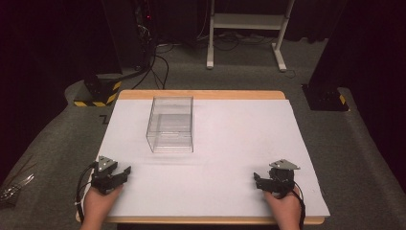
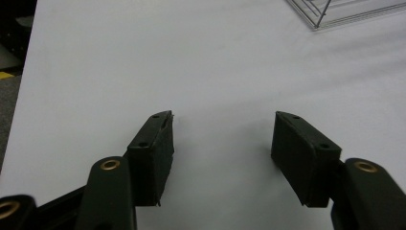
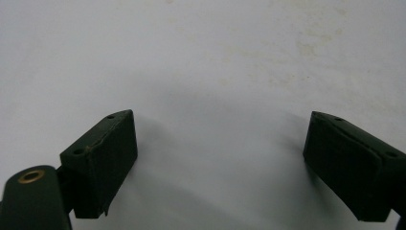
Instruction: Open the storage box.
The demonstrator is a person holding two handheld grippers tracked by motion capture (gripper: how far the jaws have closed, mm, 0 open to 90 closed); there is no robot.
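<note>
A clear plastic box (image 1: 171, 124) stands upright on the white table sheet (image 1: 230, 143), left of centre toward the back. Its near corner (image 2: 335, 12) appears at the top right of the left gripper view. My left gripper (image 1: 125, 171) rests low at the front left of the sheet, held by a hand, open with nothing between its jaws (image 2: 222, 143). My right gripper (image 1: 256, 180) rests at the front right, also held by a hand, open wide over bare sheet (image 3: 220, 148). Both grippers lie well in front of the box and far apart from each other.
The sheet covers a wooden table (image 1: 201, 94) with its edge showing at the back and front. Beyond the table are a white desk frame (image 1: 246, 28), cables on the grey floor, and black-and-yellow striped bases (image 1: 98, 93). A black base (image 1: 324, 97) sits at the back right.
</note>
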